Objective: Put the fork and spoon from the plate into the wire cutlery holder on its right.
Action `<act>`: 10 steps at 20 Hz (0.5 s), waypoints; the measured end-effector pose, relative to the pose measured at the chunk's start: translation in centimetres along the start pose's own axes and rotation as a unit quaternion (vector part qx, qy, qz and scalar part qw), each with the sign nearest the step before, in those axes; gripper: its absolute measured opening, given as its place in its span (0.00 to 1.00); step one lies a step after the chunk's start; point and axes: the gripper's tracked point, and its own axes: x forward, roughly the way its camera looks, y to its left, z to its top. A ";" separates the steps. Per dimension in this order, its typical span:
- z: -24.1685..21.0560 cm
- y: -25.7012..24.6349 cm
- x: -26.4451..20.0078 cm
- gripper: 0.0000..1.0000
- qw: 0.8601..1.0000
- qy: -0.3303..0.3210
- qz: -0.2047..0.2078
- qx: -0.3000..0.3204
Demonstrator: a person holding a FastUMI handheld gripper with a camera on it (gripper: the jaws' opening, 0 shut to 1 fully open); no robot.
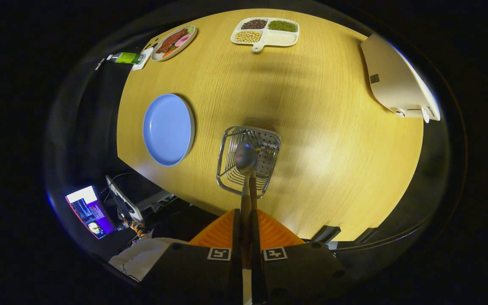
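My gripper (247, 214) is high above the wooden table (320, 127), looking down, and is shut on the handle of a metal spoon (245, 157). The spoon points away from the fingers, and its bowl hangs over the open top of the wire cutlery holder (228, 148). The holder stands upright on the table with a perforated metal panel on its right side. To the holder's left lies the blue plate (168, 129), with nothing on it. I cannot make out a fork among the holder's wires.
Beyond the holder, at the table's far edge, sit a white divided tray of beans (265, 31) and a plate of food (174, 42) beside a green bottle (125, 57). A white device (396, 80) lies far right. A lit screen (89, 211) stands below the table's left edge.
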 end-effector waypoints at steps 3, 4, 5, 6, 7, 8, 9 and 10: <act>1.4 0.7 -1.4 0.46 0.999 -0.032 0.014 0.003; 1.6 1.1 -1.7 0.54 0.999 -0.043 0.019 0.003; 1.7 1.2 -2.1 0.56 0.998 -0.053 0.022 0.002; 1.7 1.5 -2.6 0.59 0.998 -0.065 0.027 -0.001; 1.7 1.9 -3.0 0.82 0.997 -0.076 0.032 -0.005; 1.4 2.2 -3.2 0.89 0.996 -0.084 0.035 -0.008; 1.2 2.4 -3.5 0.89 0.995 -0.091 0.035 -0.013; 0.8 2.6 -3.9 0.89 0.994 -0.099 0.036 -0.017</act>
